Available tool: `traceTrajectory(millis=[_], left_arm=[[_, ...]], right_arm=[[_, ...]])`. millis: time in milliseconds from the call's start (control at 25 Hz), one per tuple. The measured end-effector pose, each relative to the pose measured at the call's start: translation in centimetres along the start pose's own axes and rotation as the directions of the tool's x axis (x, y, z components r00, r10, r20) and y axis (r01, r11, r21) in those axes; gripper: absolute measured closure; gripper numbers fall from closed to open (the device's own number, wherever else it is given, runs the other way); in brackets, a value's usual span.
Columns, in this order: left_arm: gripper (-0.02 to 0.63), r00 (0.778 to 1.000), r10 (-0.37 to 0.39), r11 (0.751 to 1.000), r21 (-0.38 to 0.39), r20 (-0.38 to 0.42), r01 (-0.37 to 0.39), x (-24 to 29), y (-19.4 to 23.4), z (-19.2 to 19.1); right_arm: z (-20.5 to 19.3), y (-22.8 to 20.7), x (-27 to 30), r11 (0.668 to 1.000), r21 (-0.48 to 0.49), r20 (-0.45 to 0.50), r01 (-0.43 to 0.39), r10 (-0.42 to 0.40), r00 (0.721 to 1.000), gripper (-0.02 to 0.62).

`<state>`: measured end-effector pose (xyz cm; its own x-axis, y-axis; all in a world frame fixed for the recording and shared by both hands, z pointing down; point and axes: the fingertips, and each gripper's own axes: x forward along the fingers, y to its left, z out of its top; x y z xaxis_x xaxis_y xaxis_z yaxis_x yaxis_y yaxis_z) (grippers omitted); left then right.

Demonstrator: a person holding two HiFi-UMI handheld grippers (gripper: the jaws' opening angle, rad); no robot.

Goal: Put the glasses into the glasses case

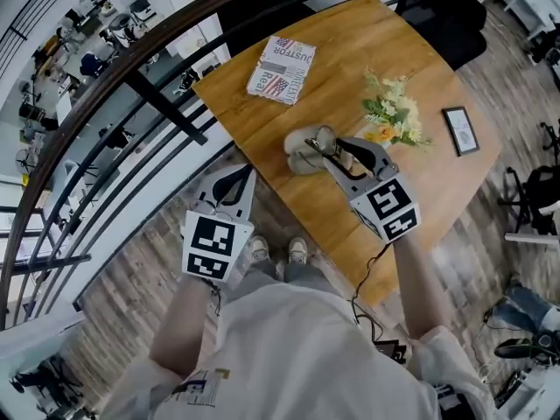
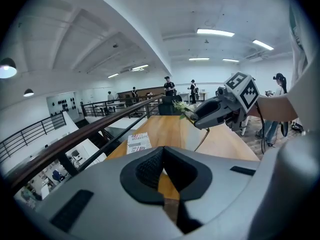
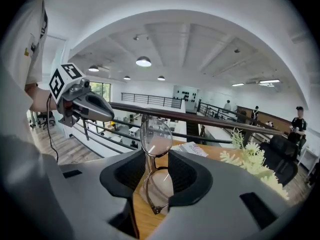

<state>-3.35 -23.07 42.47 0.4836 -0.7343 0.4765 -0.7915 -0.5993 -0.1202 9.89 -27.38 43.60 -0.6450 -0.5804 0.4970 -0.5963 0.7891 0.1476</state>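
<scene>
My right gripper is shut on a pair of clear-framed glasses, held low over the beige glasses case that lies on the wooden table. In the right gripper view the glasses stand on edge between the pads, one lens above the jaws and one down in the gap. My left gripper hangs off the table's left edge, apart from the case. Its fingertips meet with nothing between them in the left gripper view, which also shows the right gripper over the table.
A magazine lies at the table's far left. A spray of flowers and a small framed card sit to the right of the case. A dark railing runs close along the table's left side.
</scene>
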Motion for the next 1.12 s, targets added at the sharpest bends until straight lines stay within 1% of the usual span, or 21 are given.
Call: traceTrajectory(millis=[120,240,440,520,640,720,880,1040,1120], left_arm=[[0.589,0.999,-0.025,0.999,-0.024,-0.023,0.024,1.2,1.4,-1.9],[0.589,0.998,-0.044,0.998,-0.047,-0.048,0.042,2.9,2.5,-3.6],[0.589,0.993,-0.073,0.993,-0.099,-0.09,0.064,5.8,3.7,-6.4],[0.589,0.991,-0.088,0.99,-0.116,-0.103,0.075,6.8,4.0,-7.2],[0.589,0.985,-0.117,0.985,-0.138,-0.126,0.1,8.1,4.1,-8.6],[0.589,0.98,-0.134,0.981,-0.161,-0.149,0.109,8.8,3.8,-10.0],[0.589,0.97,-0.155,0.971,-0.207,-0.187,0.116,9.8,3.2,-12.7],[0.589,0.961,-0.179,0.966,-0.224,-0.21,0.131,10.3,2.8,-14.0],[0.589,0.956,-0.193,0.964,-0.223,-0.222,0.143,10.4,2.4,-14.6]], right_arm=[[-1.2,0.3,3.0,0.999,-0.029,-0.057,-0.037,0.036,0.998,0.431],[-2.9,0.5,5.9,0.993,-0.065,-0.128,-0.096,0.087,0.988,0.431],[-6.7,1.3,9.9,0.974,-0.098,-0.262,-0.206,0.174,0.949,0.43],[-8.0,1.2,11.1,0.97,-0.103,-0.295,-0.222,0.183,0.938,0.43],[-9.9,1.0,12.9,0.957,-0.154,-0.352,-0.246,0.179,0.919,0.43],[-11.3,1.4,13.8,0.939,-0.198,-0.394,-0.28,0.185,0.9,0.43],[-14.2,2.2,14.8,0.887,-0.286,-0.482,-0.362,0.193,0.854,0.43],[-16.9,2.1,15.4,0.857,-0.31,-0.563,-0.412,0.184,0.806,0.428],[-17.8,2.2,15.6,0.839,-0.333,-0.584,-0.429,0.174,0.793,0.425]])
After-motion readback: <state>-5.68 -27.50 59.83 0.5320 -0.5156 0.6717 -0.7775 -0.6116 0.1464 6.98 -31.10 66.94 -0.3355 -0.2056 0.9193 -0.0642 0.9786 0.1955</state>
